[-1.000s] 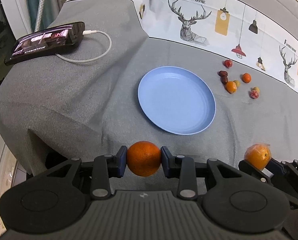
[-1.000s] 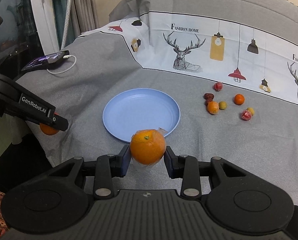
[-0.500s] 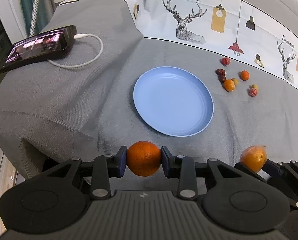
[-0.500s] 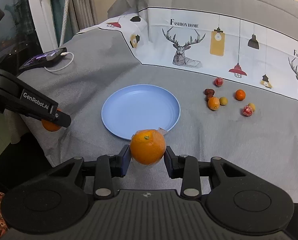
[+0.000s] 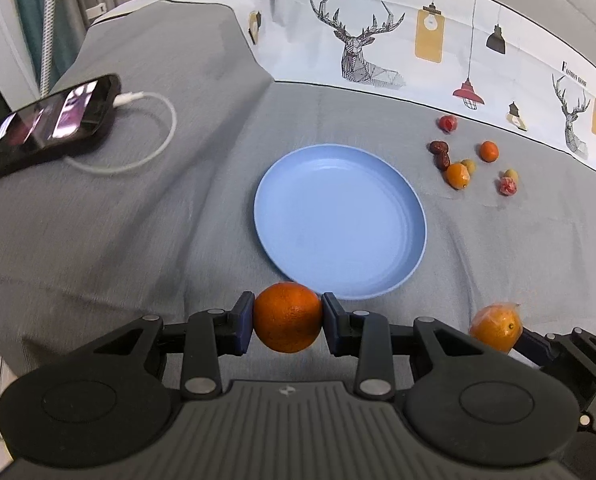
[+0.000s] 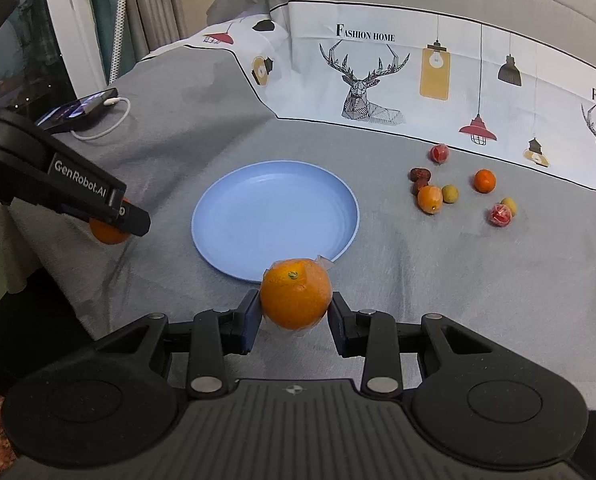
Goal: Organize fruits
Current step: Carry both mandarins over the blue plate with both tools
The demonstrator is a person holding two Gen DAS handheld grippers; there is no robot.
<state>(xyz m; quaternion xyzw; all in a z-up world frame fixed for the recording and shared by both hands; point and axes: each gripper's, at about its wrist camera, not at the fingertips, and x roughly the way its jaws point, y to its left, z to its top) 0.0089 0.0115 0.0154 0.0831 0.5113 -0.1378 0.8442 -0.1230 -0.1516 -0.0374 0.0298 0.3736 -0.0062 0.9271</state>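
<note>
Carrying stage: the left gripper [image 5: 288, 318] is clamped on a bare orange [image 5: 288, 317], the right gripper [image 6: 295, 312] on a film-wrapped orange [image 6: 296, 293], both at lower centre of their views, just short of the empty blue plate [image 5: 414, 216]. Next move, in my judgement: advance each over the plate, lower, release; small fruits [image 6: 430, 199] remain loose at right.

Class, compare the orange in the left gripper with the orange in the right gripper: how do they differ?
The left orange is bare and deeper reddish-orange; the right orange is paler and wrapped in clear film. The right one shows its green stem end facing up; the left one shows no stem. Both are round, held clear of the cloth, near the plate.
</note>
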